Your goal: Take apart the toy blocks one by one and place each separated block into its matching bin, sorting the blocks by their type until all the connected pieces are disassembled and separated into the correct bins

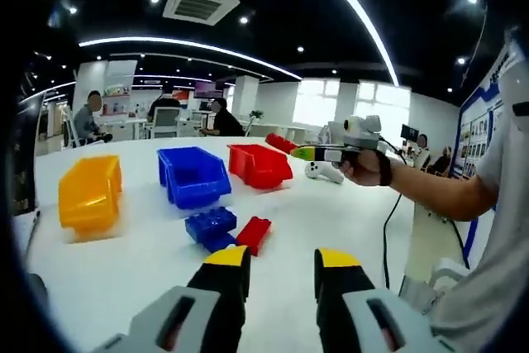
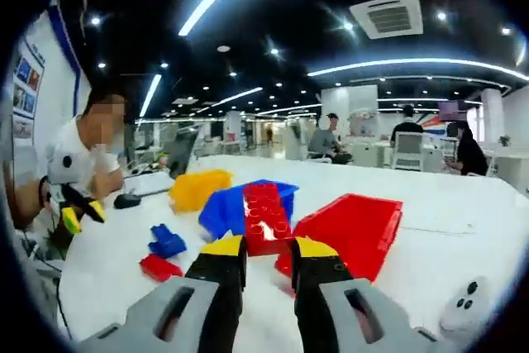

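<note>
Three open plastic bins stand in a row on the white table (image 1: 331,221) in my left gripper view: a yellow bin (image 1: 89,194), a blue bin (image 1: 193,175) and a red bin (image 1: 260,164). Just in front of the blue bin lie a blue studded toy block (image 1: 211,228) and a red studded toy block (image 1: 254,234), side by side and touching. My left gripper (image 1: 279,269) hangs above the table near them, jaws parted with nothing between. Over to the right, my hand (image 1: 362,168) holds the right gripper (image 1: 295,151) up above the table by the red bin, with a red piece at its tip.

In my right gripper view, the right gripper (image 2: 264,252) is clenched on a long red studded brick (image 2: 264,217), held upright between the yellow-tipped jaws. Behind it sit the red bin (image 2: 351,231), the blue bin (image 2: 227,208) and the yellow bin (image 2: 197,188). The blue block (image 2: 166,242) and red block (image 2: 160,267) lie at left on the table.
</note>
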Available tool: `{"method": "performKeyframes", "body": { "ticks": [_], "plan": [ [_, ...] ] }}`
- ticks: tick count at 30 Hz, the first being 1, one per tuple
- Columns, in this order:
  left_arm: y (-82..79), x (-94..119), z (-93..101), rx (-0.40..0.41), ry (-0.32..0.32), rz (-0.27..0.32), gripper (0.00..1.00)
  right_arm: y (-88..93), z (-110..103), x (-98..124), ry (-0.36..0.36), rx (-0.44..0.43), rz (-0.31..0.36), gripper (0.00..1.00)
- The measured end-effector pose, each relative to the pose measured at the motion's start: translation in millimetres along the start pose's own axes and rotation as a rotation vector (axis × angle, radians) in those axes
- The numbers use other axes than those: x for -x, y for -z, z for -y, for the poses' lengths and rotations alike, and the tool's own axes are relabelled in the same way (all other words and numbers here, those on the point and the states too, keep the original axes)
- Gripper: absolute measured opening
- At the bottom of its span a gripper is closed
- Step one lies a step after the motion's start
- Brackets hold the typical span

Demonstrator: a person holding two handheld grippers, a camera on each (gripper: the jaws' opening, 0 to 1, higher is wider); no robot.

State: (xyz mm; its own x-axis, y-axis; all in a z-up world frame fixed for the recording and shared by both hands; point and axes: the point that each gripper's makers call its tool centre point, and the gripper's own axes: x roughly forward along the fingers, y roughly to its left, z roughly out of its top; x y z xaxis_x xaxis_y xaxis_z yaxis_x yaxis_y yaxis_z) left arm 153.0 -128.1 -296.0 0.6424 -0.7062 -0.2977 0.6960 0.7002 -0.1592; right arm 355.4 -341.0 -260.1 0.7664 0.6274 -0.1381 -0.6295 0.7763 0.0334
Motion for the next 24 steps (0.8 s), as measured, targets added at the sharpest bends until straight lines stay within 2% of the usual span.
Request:
{"method": "performKeyframes", "body": {
  "ticks": [2,3,4,5,8,13,16,18,20,22,24],
  "plan": [
    [-0.5,1,1.5,0.009,0.005,0.008,0.32,-0.8,25,-9,0.098,-0.027,0.002,0.23],
    [0.1,1,1.6,0.011,0.005,0.008,0.32,1.8,37,-10,0.172,-0.026,-0.008,0.23],
    [0.9,1,1.1,0.006,0.002,0.006,0.32,7.4,44,-14,0.212,-0.037,-0.036,0.23],
    [2.3,1,0.1,-0.001,-0.003,-0.001,0.31,11.9,46,-21,0.215,-0.054,-0.057,0.23],
    [2.5,3,1.4,-0.023,-0.012,-0.016,0.32,13.7,45,-32,0.217,-0.050,-0.061,0.23],
    [-0.6,10,2.8,-0.017,-0.007,-0.002,0.32,17.1,42,-39,0.221,-0.035,-0.071,0.23],
    [4.9,11,-9.6,-0.020,-0.060,-0.020,0.33,19.9,48,-37,0.259,-0.014,-0.094,0.23],
    [7.2,10,-13.0,-0.018,-0.068,-0.027,0.34,11.9,44,-38,0.249,0.027,-0.072,0.30],
    [7.0,10,-12.2,-0.009,-0.061,-0.025,0.33,7.1,47,-39,0.260,0.062,-0.065,0.43],
    [5.4,10,-10.9,-0.009,-0.051,-0.016,0.33,2.7,44,-36,0.259,0.070,-0.056,0.45],
    [4.6,10,-11.8,-0.005,-0.051,-0.010,0.33,-4.2,30,-31,0.225,0.072,-0.040,0.44]
  ]
}}
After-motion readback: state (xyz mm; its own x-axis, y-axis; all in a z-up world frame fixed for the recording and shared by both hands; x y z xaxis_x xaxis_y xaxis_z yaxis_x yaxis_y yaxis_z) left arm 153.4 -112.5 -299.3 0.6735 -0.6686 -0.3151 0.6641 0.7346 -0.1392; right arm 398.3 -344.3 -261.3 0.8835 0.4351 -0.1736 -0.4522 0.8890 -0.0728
